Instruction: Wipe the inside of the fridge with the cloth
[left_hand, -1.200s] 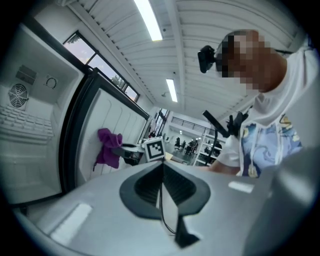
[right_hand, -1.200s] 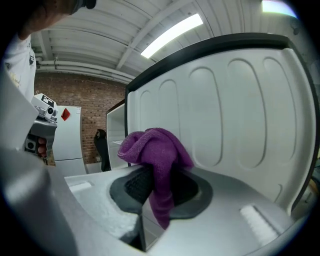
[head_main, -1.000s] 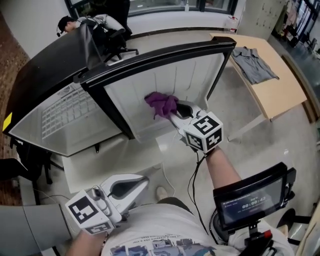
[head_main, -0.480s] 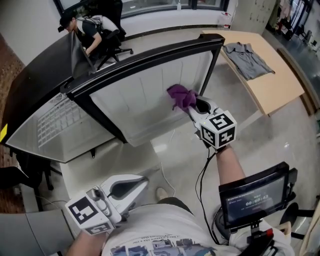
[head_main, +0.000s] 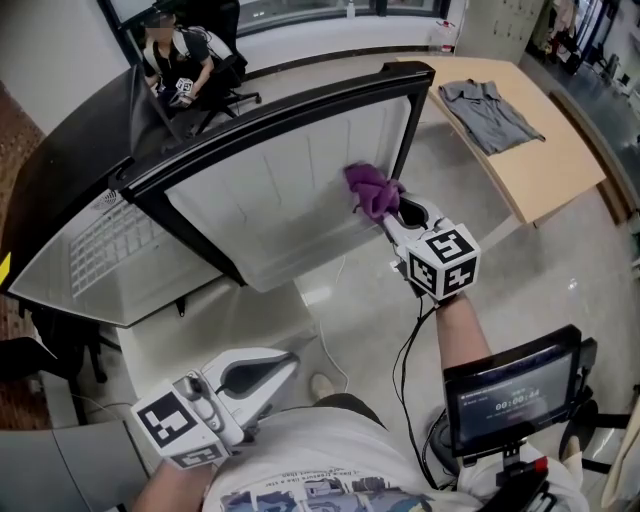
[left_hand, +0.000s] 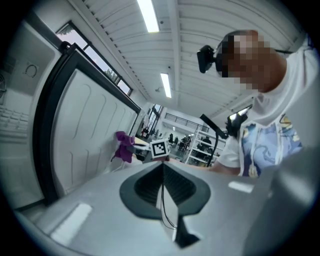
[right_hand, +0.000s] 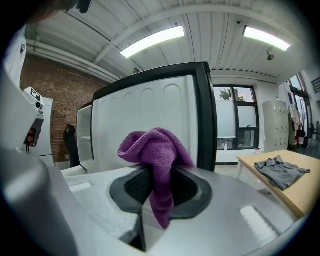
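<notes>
Item: cloth (head_main: 372, 190), pinched between the jaws of the right gripper (head_main: 396, 210), centre-right of frame.
Detail: the wad bunches beyond the jaw tips, against or just off the fridge (head_main: 270, 190) liner (contact unclear). Risk, judged: only a thin fold is pinched, so drag on ribs or black rim could pull it free. Left gripper (head_main: 285, 362), lower left: jaws together, empty.

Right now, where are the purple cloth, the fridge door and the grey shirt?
cloth (head_main: 372, 190): head view, on its bunched purple middle.
fridge door (head_main: 270, 195): head view, on the white inner panel.
shirt (head_main: 492, 112): head view, on the middle of the grey fabric.
</notes>
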